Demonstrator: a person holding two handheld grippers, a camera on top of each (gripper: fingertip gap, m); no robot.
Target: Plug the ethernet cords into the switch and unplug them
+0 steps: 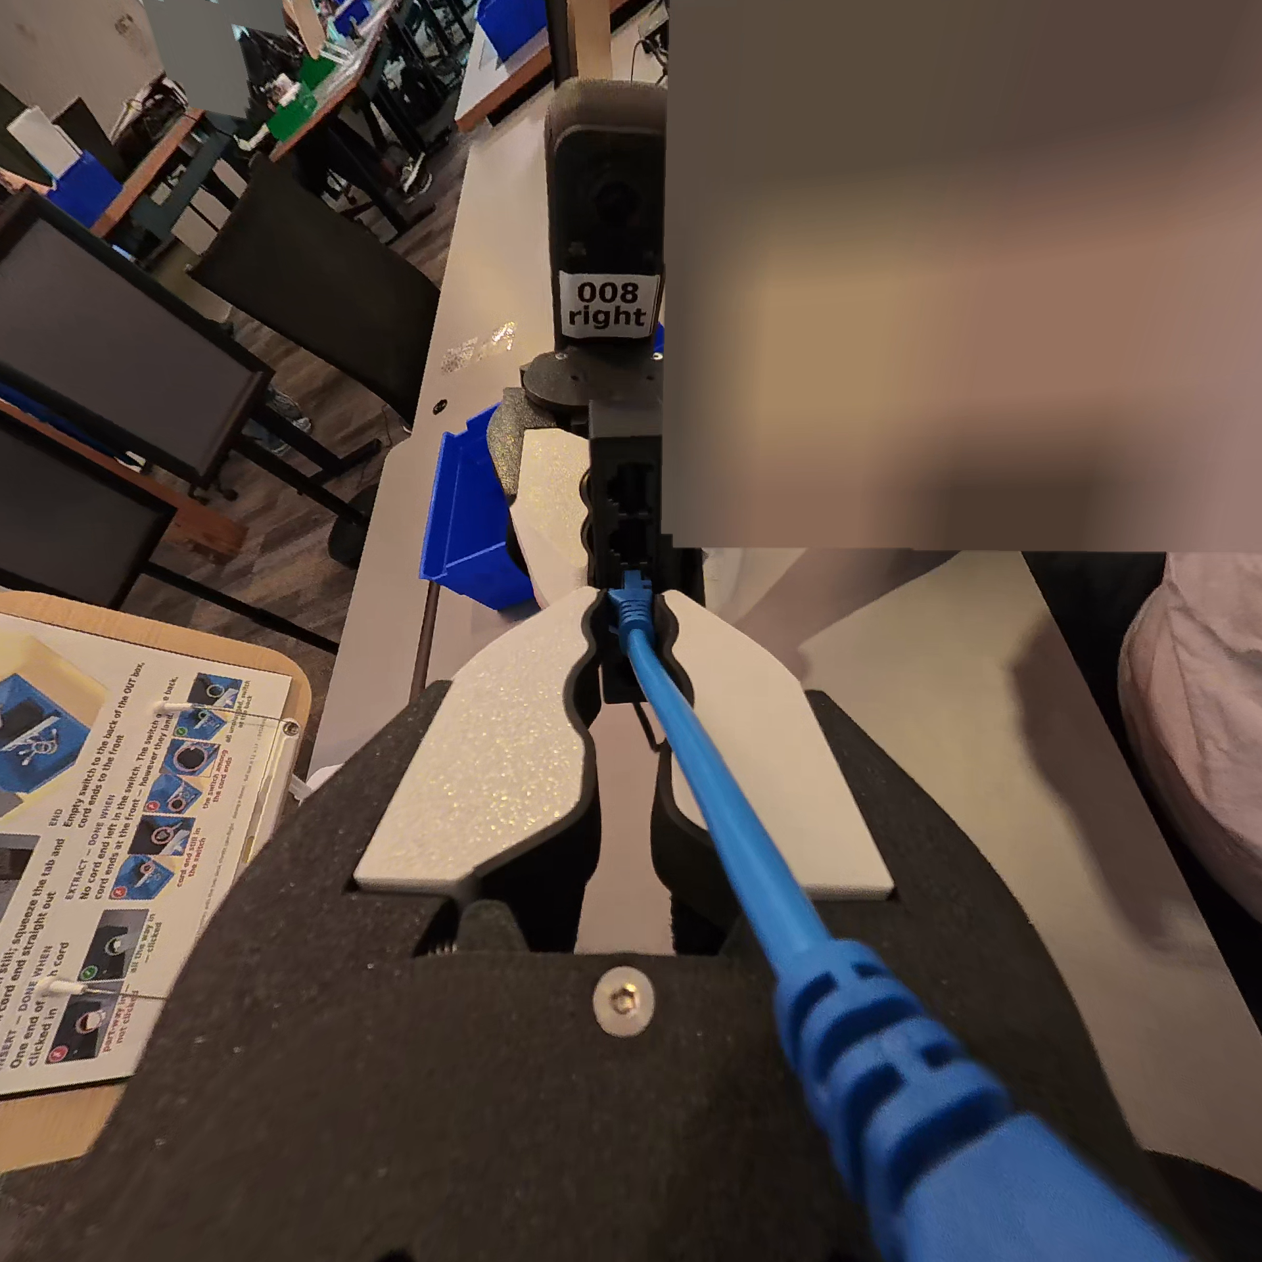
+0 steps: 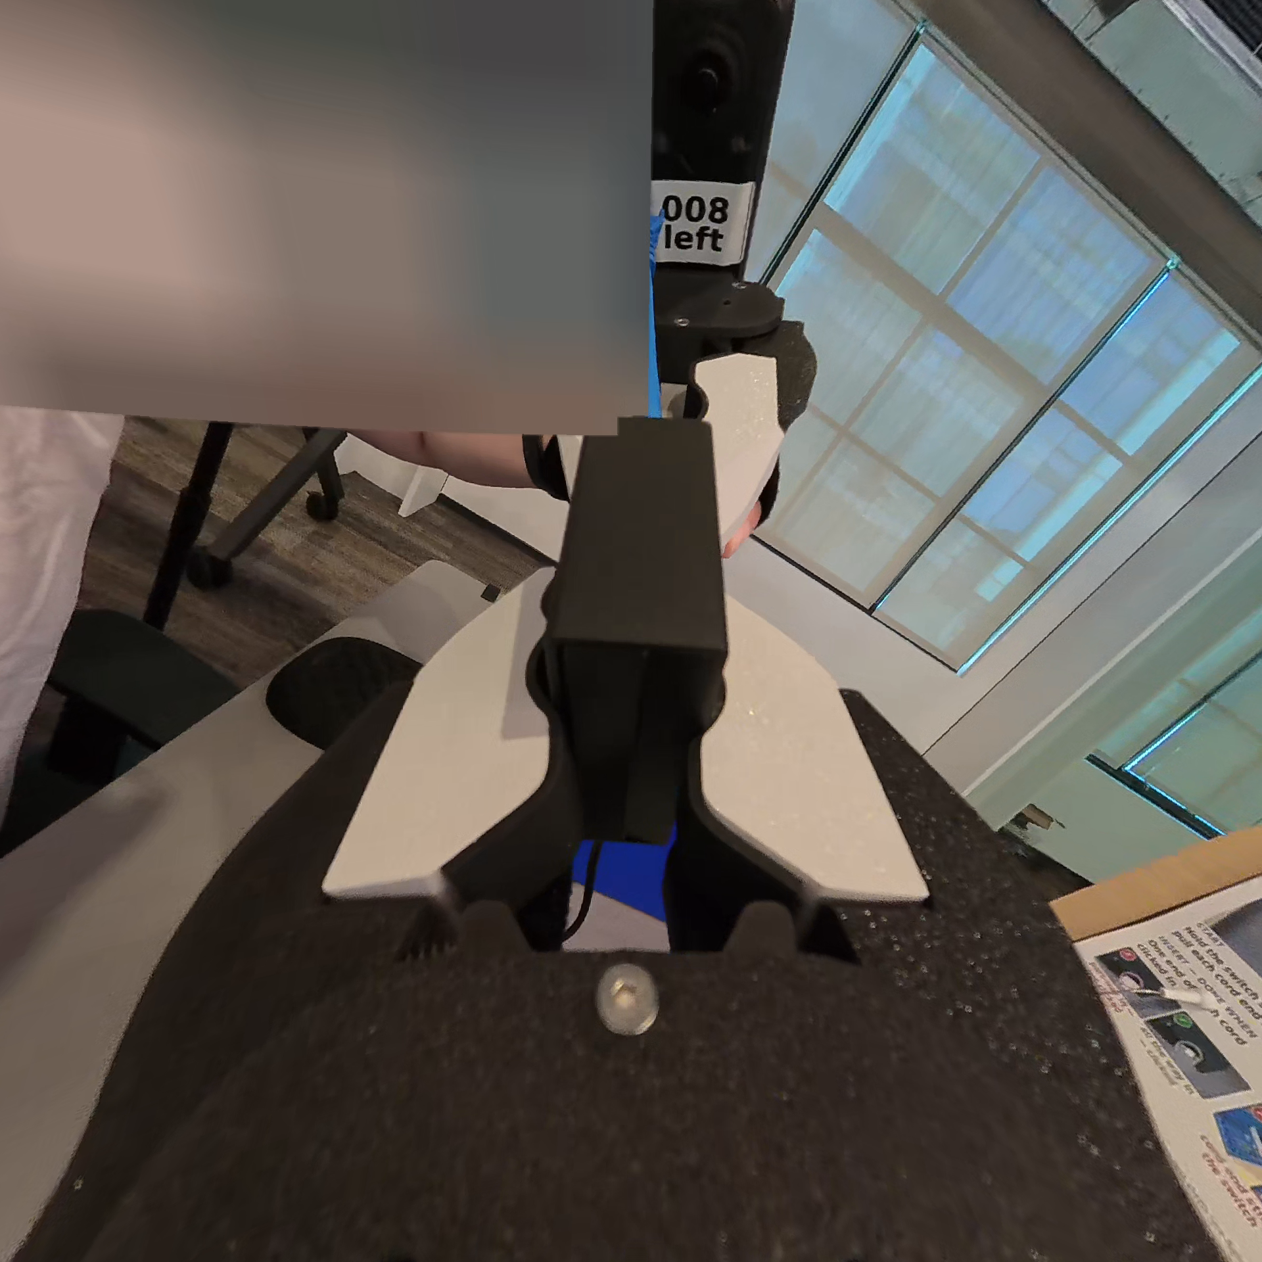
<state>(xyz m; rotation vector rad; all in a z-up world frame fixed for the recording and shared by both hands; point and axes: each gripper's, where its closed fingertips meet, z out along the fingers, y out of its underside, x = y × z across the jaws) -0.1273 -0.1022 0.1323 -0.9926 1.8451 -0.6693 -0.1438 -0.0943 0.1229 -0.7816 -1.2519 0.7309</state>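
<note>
While the right gripper (image 2: 635,683) clamps the black switch (image 2: 642,546) at frame centre, the left gripper (image 1: 632,614) pinches the blue ethernet cord (image 1: 710,772) just behind its plug (image 1: 634,586). That plug sits straight ahead of the left jaws, at the mouth of the lowest visible port. Cord and port share one long axis, pointing up-frame, so the coming move looks purely axial.
</note>
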